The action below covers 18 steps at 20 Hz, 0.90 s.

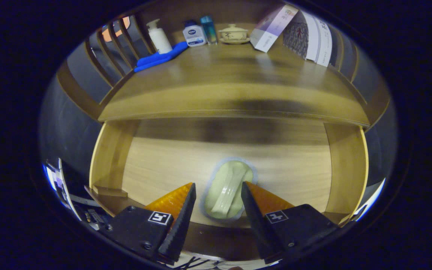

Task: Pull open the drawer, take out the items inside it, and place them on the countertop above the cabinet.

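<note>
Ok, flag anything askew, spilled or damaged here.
One thing: on the countertop, the pale box leans tilted against the upright booklets rather than standing. Nothing looks spilled or damaged. The open claw straddles the sealed pale packet lying in the open drawer.

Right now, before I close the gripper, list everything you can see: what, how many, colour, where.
Drawer: one, light wood, pulled open below the countertop.
Packet: one, pale green with a clear rim, on the drawer floor between the gripper fingers.
Countertop: one, brown wood, above the drawer.
Pump bottle: one, white, back left of the countertop.
Cloth: one, blue, under and beside the pump bottle.
Flat bottle: one, white with blue cap, right of the pump bottle.
Small bottle: one, teal, next to the flat bottle.
Lidded cup: one, cream, on a saucer at the back middle.
Boxes: about three, white with print, leaning at the back right.
Gripper: one, open, fingers on either side of the packet, not pressing it.
</note>
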### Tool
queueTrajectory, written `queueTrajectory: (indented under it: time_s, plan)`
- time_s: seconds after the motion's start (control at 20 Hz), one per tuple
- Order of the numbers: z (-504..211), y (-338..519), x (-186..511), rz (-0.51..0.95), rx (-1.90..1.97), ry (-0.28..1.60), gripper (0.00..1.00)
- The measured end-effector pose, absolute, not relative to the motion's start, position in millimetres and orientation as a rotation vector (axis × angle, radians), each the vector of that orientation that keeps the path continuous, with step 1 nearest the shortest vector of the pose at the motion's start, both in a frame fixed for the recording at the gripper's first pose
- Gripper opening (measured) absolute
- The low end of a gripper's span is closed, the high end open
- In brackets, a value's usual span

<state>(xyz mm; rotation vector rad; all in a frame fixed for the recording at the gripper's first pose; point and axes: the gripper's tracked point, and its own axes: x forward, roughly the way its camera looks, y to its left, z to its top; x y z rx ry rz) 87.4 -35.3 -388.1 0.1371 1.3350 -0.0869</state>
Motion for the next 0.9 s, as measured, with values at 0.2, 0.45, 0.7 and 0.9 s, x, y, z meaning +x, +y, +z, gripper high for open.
queueTrajectory:
  time_s: [0.2,0.45,0.7,0.9]
  plan:
    - [-405,-43,88,-0.132,0.144,1.384,0.68]
    - [-411,-54,91,-0.181,0.131,1.387,0.45]
    - [-407,-55,93,-0.184,0.149,1.345,0.26]
    - [-384,-55,100,-0.182,0.206,1.288,0.18]
